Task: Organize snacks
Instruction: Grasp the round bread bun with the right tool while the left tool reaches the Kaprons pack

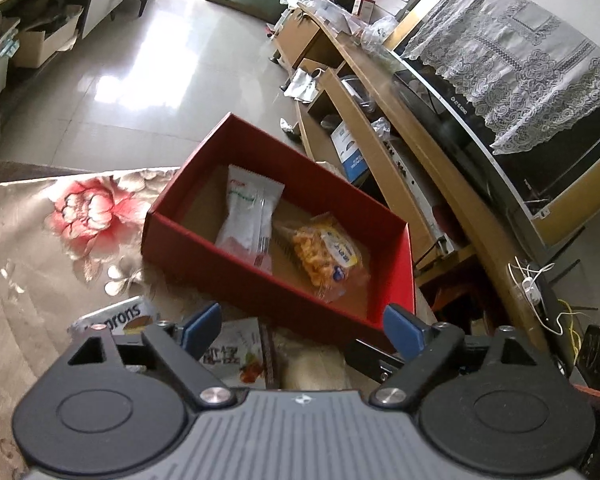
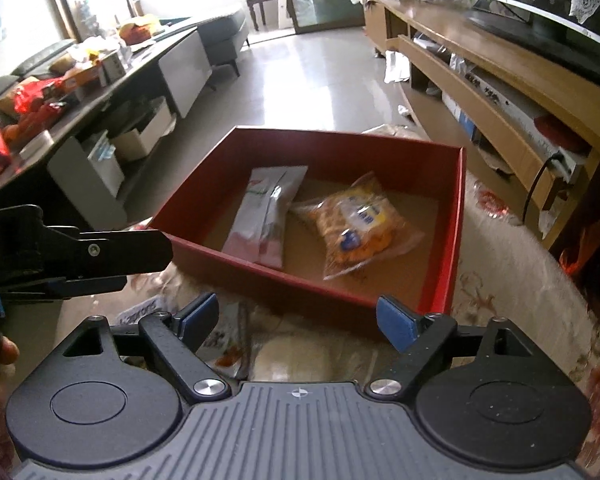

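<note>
Now both the left gripper (image 1: 302, 326) and right gripper (image 2: 296, 318) hang empty, jaws apart, low in frame. Two snack packets (image 2: 340, 228) lie mid-frame inside the red box (image 2: 300, 286); next, I'd judge, comes grabbing a loose packet (image 1: 240, 354) below.

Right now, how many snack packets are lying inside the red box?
2. A white packet lies toward the left of the red box, and a clear bag of orange snacks lies beside it on the right. The near wall may hide something small.
</note>
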Motion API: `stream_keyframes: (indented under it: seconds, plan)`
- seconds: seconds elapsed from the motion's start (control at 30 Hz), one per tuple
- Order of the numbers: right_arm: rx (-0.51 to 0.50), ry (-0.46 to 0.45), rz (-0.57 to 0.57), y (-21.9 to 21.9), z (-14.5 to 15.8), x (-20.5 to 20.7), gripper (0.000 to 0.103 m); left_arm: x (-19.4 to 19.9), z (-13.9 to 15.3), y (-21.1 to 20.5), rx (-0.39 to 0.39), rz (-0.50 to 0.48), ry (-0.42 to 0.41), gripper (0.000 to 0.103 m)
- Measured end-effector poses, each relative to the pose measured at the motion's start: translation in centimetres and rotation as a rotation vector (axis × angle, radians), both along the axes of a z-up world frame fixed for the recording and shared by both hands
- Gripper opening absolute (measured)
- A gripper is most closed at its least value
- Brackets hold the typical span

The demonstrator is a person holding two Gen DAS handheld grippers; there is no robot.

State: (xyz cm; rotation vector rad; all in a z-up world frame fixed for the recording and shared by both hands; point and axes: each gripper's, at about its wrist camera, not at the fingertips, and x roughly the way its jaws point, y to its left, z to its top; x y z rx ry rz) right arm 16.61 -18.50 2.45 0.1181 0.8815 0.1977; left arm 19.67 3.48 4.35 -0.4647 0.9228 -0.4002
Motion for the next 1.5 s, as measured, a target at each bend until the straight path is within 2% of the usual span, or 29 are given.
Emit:
stream_keyframes:
  seconds: [0.27, 0.53, 0.87, 1.27, 1.37, 1.5]
  plan:
    - [-0.017, 0.021, 0.018, 0.7, -0.8, -0.5, 0.091, -0.9, -0.6, 1.4, -0.111, -0.014, 0.028, 0.092]
    - [-0.035, 0.057, 0.025, 0.9, -1.7, -0.1, 0.091, -0.7, -2.0, 1.9, -0.067, 0.005, 0.057, 0.092]
    - [-0.036, 0.134, 0.035, 1.4, -3.3, 0.5, 0.091, -0.6, -3.0, 2.3, 0.067, 0.013, 0.076, 0.092]
    - [-0.096, 0.224, 0.063, 2.5, -6.4, 2.0, 0.091, -0.1, -4.2, 3.4, 0.137, 0.01, 0.096, 0.092]
    - [-0.115, 0.238, 0.084, 2.9, -7.1, 2.3, 0.089, 0.6, -4.8, 3.5, 0.19, -0.006, 0.095, 0.092]
    - [-0.145, 0.244, 0.112, 3.5, -7.5, 2.2, 0.077, 1.8, -5.8, 3.1, 0.321, -0.056, 0.075, 0.092]
